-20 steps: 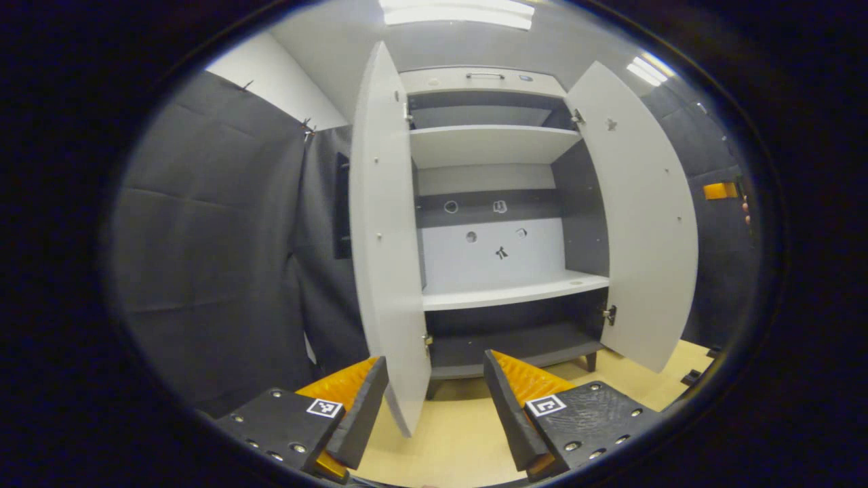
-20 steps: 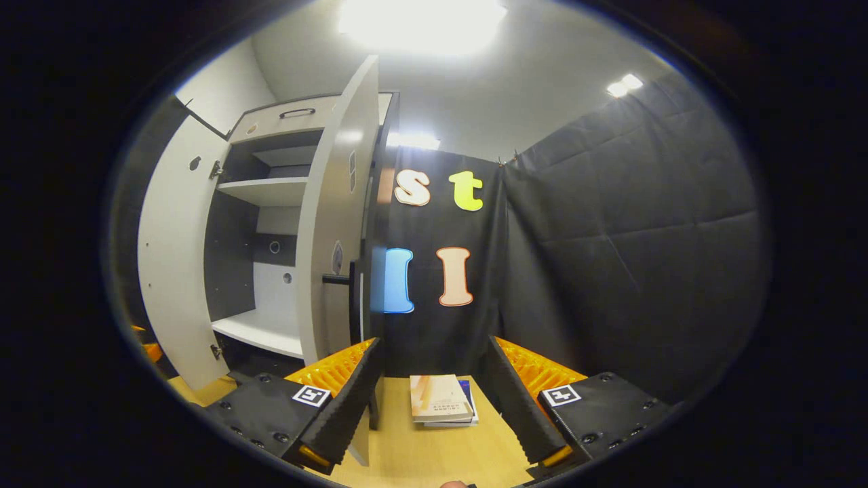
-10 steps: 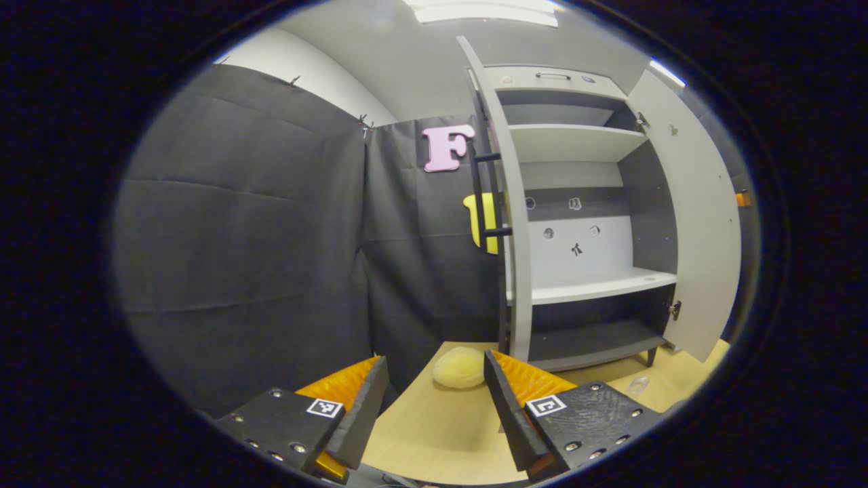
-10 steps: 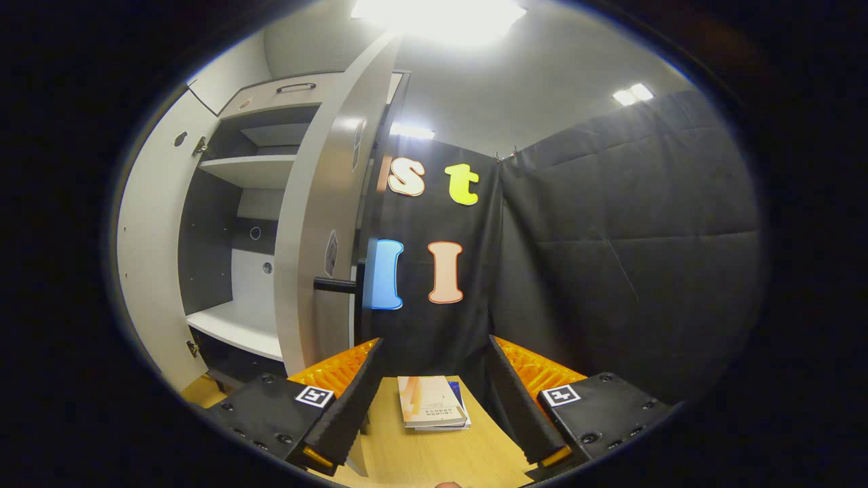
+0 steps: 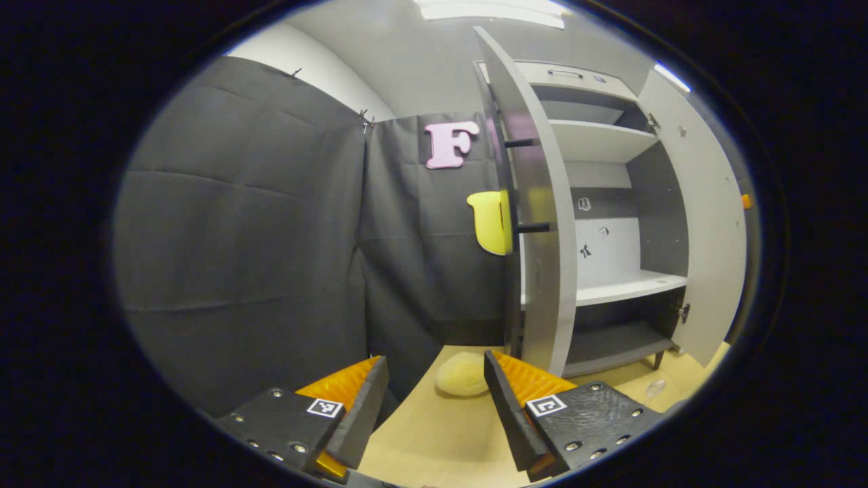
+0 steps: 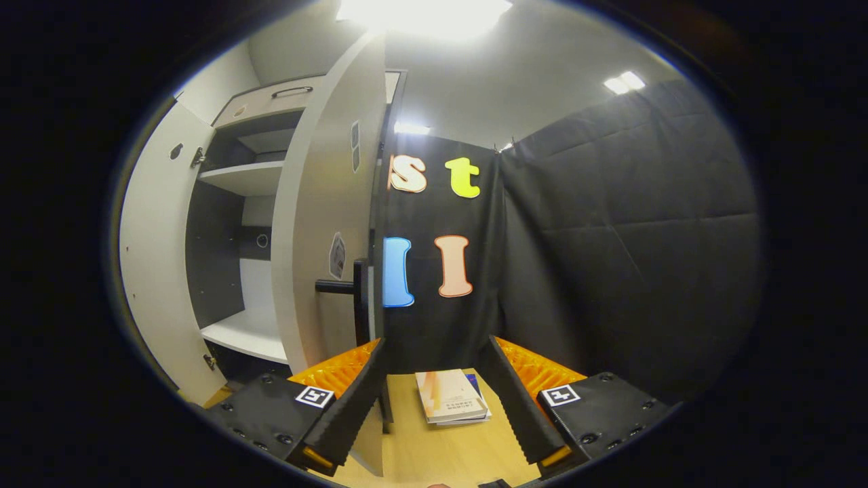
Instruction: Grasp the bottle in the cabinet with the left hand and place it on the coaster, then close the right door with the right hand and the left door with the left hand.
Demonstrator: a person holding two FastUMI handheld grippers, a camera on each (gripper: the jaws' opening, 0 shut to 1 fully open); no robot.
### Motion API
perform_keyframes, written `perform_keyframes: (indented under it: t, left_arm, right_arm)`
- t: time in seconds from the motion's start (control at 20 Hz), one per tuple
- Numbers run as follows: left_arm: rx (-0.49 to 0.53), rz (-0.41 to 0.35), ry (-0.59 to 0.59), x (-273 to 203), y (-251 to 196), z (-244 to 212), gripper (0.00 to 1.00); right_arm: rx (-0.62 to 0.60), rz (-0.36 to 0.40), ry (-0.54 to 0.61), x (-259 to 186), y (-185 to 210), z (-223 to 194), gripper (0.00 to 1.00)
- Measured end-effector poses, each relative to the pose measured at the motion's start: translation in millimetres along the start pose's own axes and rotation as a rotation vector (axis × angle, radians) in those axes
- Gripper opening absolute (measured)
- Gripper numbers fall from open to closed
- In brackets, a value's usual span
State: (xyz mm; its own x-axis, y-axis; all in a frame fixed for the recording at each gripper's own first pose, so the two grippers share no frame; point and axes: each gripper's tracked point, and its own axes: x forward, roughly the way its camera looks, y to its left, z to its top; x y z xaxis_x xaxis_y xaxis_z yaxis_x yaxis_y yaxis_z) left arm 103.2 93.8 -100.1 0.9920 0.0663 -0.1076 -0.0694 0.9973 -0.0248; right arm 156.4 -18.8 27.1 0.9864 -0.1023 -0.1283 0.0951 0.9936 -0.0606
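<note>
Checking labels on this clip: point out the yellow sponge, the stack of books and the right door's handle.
yellow sponge (image 5: pixel 462 373), left gripper view, its top.
stack of books (image 6: pixel 451 395), right gripper view, top cover.
right door's handle (image 6: pixel 360 293), right gripper view, upright bar.

Sponge (image 5: pixel 462 373) on table (image 5: pixel 434 434), before cabinet (image 5: pixel 597 203).

The cabinet (image 5: pixel 603 142) is showing pale grey doors and shelves (dark grey inside), the table (image 5: pixel 441 434) is looking light tan, the sponge (image 5: pixel 462 373) pale yellow.
</note>
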Motion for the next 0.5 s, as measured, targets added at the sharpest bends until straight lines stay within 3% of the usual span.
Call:
perform_keyframes:
  t: [0.5]
  left_arm:
    - [-0.013,-0.028,-0.01,15,16,0,0.82]
  right_arm:
    - [0.022,0.062,-0.016,-6,59,0,0.95]
